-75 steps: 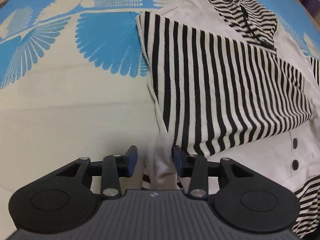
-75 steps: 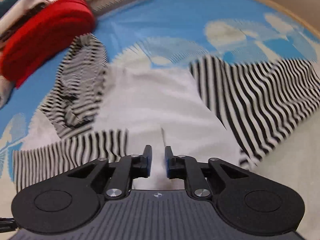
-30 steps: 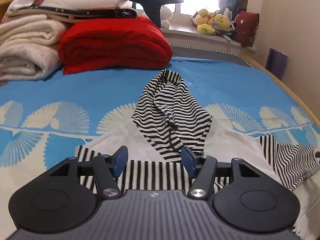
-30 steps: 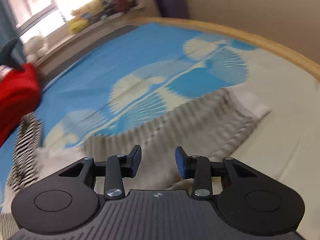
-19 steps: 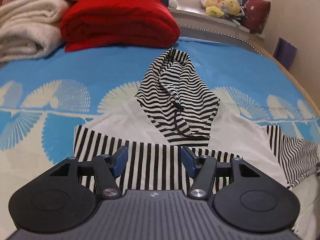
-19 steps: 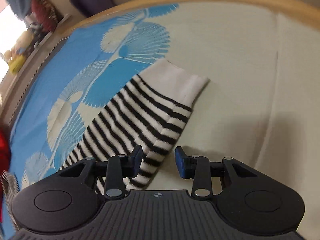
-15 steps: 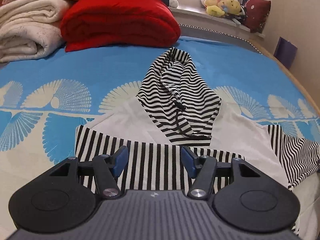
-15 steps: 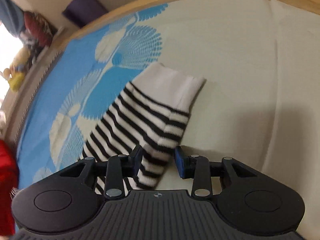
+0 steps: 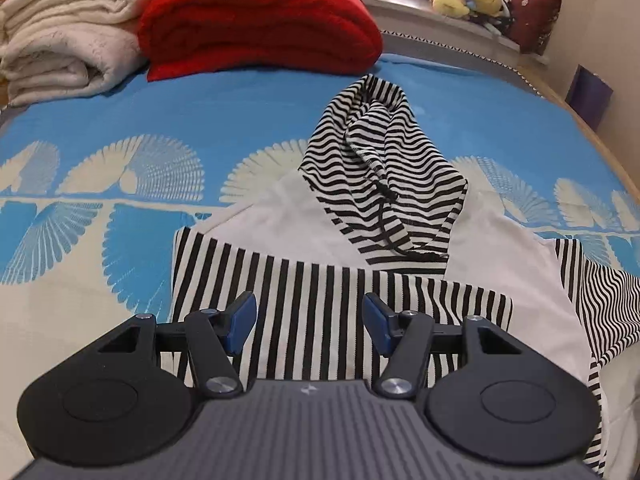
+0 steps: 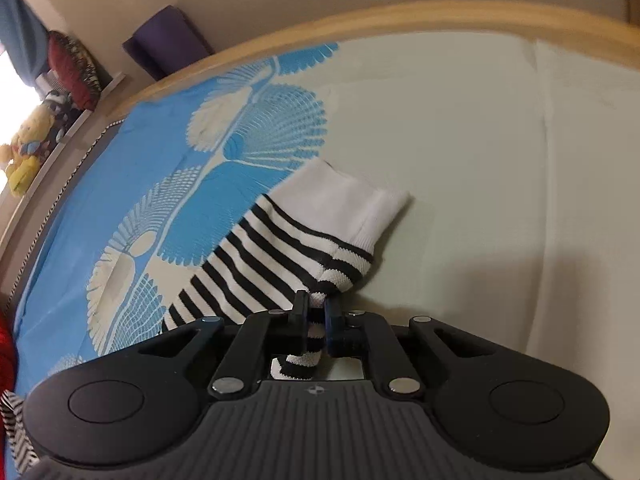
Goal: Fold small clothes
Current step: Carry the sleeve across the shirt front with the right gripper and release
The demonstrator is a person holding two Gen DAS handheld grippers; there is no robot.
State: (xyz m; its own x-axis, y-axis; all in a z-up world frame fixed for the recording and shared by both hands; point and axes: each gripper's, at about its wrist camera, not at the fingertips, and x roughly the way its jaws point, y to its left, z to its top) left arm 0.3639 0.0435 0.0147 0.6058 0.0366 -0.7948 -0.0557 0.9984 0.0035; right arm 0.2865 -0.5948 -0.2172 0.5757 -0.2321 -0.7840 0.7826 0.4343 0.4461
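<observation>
Fold is partway: the striped hoodie [image 9: 280, 232] is lying on the bedspread [image 9: 120, 128] with one sleeve [image 9: 340, 308] already crossing its chest, directly under and ahead of the left gripper [image 9: 308, 324], whose jaws are hanging wide apart and holding nothing. The right gripper [image 10: 317, 316] is pitching down, jaws closing on the other sleeve's [image 10: 280, 256] edge just behind its white cuff [image 10: 344, 200]. That sleeve, the hood [image 9: 384, 176] and the body look left to fold.

A black-and-white striped hooded top [image 9: 340, 240] lies on the blue fan-patterned bedspread [image 9: 120, 128], hood toward the upper centre of the left wrist view, one sleeve folded across its body. Behind it, at upper left, a folded red blanket [image 9: 256, 16] sits right of stacked cream towels [image 9: 64, 36]. In the right wrist view the striped sleeve with white cuff [image 10: 304, 236] runs from lower left to centre.
</observation>
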